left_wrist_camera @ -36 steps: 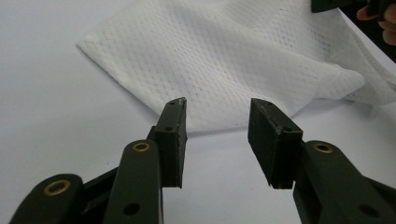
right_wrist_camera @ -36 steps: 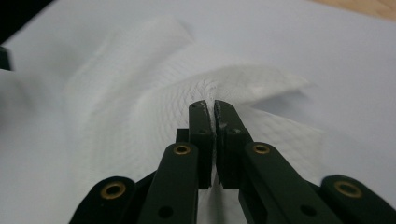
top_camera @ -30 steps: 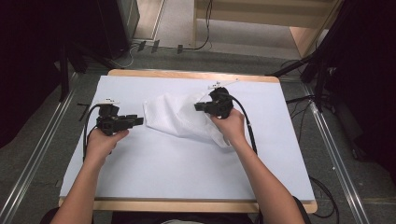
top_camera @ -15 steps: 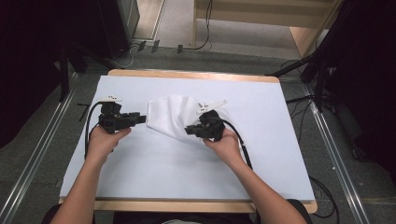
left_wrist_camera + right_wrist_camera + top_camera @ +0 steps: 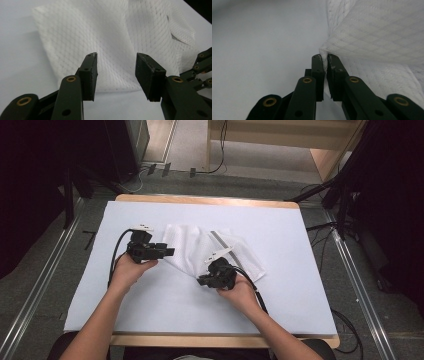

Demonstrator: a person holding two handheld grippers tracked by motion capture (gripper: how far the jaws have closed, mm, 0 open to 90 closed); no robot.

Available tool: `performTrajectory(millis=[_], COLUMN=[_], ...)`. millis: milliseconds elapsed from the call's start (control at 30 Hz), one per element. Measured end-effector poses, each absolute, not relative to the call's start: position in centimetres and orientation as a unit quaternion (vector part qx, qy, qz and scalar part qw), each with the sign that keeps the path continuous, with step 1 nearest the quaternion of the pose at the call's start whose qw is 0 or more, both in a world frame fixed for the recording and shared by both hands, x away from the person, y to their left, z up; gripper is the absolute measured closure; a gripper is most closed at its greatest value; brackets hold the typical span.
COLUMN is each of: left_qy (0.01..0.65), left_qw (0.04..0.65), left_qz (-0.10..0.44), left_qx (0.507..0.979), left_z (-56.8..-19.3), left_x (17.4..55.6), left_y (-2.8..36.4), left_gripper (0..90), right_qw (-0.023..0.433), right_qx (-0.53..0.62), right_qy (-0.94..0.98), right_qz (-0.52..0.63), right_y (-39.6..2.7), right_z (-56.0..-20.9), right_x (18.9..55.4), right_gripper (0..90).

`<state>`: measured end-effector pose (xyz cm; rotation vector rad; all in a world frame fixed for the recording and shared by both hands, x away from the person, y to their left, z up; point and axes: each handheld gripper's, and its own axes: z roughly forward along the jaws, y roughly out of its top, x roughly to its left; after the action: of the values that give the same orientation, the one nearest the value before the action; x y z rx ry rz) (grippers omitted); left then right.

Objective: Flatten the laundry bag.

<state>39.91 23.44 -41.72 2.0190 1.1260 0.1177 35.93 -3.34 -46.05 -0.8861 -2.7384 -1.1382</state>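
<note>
White mesh cloth [image 5: 200,247] pinched by right claw [image 5: 326,58], left claw [image 5: 116,72] open

White cloth [image 5: 192,247] with fine diamond-mesh weave [image 5: 82,45], lying partly folded and rumpled on the pale sheet-covered table [image 5: 280,227], nearer the far edge than the near one, roughly central between left and right edges. One layer doubled over another, with a raised crease. Near corner [image 5: 323,51] lifted off the surface, pinched between the right gripper's [image 5: 325,60] closed jaws.
</note>
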Motion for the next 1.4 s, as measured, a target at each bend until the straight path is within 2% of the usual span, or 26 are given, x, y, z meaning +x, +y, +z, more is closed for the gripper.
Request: performTrajectory(millis=[100, 133, 267, 600, 767, 833, 867, 900, 967, 1000, 1033, 1267, 1333, 1400], left_qy=[0.437, 0.434, 0.431, 0.433, 0.442, 0.446, 0.441, 0.440, 0.442, 0.439, 0.439, 0.423, 0.416, 0.411], left_qw=[0.398, 0.396, 0.391, 0.385, 0.374, 0.371, 0.374, 0.377, 0.378, 0.382, 0.382, 0.397, 0.400, 0.405], left_qz=[0.048, 0.049, 0.050, 0.051, 0.056, 0.050, 0.046, 0.039, 0.028, 0.025, 0.025, 0.027, 0.034, 0.036], left_qx=[0.805, 0.808, 0.811, 0.814, 0.813, 0.813, 0.815, 0.814, 0.813, 0.813, 0.813, 0.814, 0.816, 0.816], left_z=[-41.9, -42.0, -42.1, -42.2, -42.9, -43.4, -43.7, -43.9, -44.6, -44.9, -44.9, -43.9, -43.3, -42.9], left_x=[40.2, 40.3, 40.8, 42.2, 43.1, 43.4, 43.6, 43.6, 43.6, 43.5, 43.5, 42.6, 42.1, 41.6], left_y=[22.4, 22.1, 21.2, 20.0, 19.4, 19.2, 19.3, 19.4, 19.4, 19.5, 19.5, 19.7, 19.7, 19.8], left_gripper=[52.8, 52.2, 51.5, 49.9, 50.2, 57.2, 57.2, 70.5, 74.0, 84.5, 89.0, 90.0, 90.0, 90.0], right_qw=[0.022, 0.022, 0.013, -0.015, -0.039, -0.045, -0.050, -0.051, -0.051, -0.059, -0.062, -0.086, -0.091, -0.091], right_qx=[-0.289, -0.290, -0.296, -0.328, -0.364, -0.368, -0.373, -0.382, -0.386, -0.395, -0.396, -0.412, -0.415, -0.419], right_qy=[-0.882, -0.880, -0.870, -0.847, -0.831, -0.829, -0.829, -0.827, -0.825, -0.823, -0.823, -0.810, -0.809, -0.807], right_qz=[-0.371, -0.375, -0.395, -0.418, -0.419, -0.418, -0.414, -0.410, -0.410, -0.404, -0.403, -0.408, -0.407, -0.407], right_y=[-3.6, -3.8, -5.1, -9.2, -11.9, -12.2, -12.4, -12.8, -12.9, -13.2, -13.3, -14.2, -14.5, -14.5], right_z=[-45.9, -45.6, -44.6, -42.4, -42.1, -42.2, -42.2, -42.6, -42.8, -43.0, -43.0, -42.4, -42.2, -42.2], right_x=[35.8, 35.7, 35.6, 34.9, 36.7, 37.1, 37.5, 38.3, 38.6, 39.2, 39.4, 40.7, 41.2, 42.0], right_gripper=[79.7, 75.2, 70.4, 67.9, 66.1, 65.2, 64.6, 64.6, 64.6, 63.2, 61.8, 57.4, 54.8, 48.2])
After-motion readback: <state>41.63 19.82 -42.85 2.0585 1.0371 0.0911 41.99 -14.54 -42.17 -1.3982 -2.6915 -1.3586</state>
